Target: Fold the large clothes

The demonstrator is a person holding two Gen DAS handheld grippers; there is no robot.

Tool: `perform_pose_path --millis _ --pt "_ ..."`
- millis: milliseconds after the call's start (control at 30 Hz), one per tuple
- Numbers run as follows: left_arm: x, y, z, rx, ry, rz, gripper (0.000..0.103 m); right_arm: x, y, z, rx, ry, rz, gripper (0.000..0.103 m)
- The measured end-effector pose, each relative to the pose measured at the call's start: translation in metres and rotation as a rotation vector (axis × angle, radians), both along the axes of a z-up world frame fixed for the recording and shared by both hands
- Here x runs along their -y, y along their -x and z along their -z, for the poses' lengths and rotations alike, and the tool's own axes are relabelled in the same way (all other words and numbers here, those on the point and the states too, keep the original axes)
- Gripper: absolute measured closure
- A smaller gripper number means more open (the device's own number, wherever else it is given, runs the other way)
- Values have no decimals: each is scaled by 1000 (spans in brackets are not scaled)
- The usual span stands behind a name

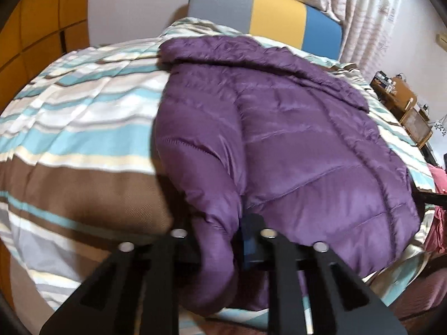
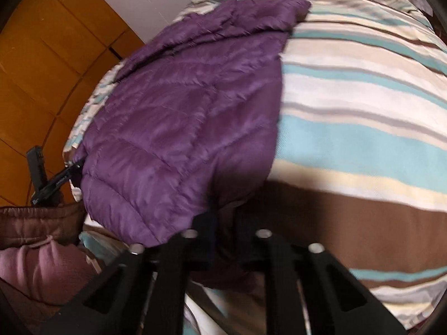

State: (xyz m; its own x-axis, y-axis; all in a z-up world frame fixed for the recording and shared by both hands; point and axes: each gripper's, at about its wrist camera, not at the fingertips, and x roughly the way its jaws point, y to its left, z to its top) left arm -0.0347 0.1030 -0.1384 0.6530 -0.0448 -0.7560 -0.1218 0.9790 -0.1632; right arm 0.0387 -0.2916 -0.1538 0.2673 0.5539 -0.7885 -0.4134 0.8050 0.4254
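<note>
Purple jacket [image 1: 279,139] lies flat on the bed [image 1: 83,117]. Both grippers, left [image 1: 220,240] and right [image 2: 223,240], have fingers clamped on its 6 o'clock hem, probably so it lifts evenly for a fold toward 12.

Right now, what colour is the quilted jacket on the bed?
Purple; the puffer jacket shows best in the left wrist view.

you've got a purple quilted jacket [image 1: 293,139] of thin, slick cloth with a soft sheen, stitched in puffy channels. under it the striped bedspread [image 1: 83,128] is matt woven cloth with a fine twill. your left claw [image 1: 220,240] is matt black plastic with dull silvery metal studs; the right claw [image 2: 223,237] looks the same.
</note>
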Motion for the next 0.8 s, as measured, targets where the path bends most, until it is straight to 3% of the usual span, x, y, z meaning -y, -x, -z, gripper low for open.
perform_pose_path --millis 167,267,500,800 --pt "1 -9 -31 108 20 3 92 -9 -11 -23 113 -90 25 98" --pt "-9 -22 -44 141 84 -13 92 -5 -22 -38 147 -169 67 98" --pt "-35 -72 -64 178 222 -56 92 -1 -70 -55 147 -305 164 98" --pt "-55 -148 -63 142 269 -102 92 -4 -143 -51 96 -402 299 98"
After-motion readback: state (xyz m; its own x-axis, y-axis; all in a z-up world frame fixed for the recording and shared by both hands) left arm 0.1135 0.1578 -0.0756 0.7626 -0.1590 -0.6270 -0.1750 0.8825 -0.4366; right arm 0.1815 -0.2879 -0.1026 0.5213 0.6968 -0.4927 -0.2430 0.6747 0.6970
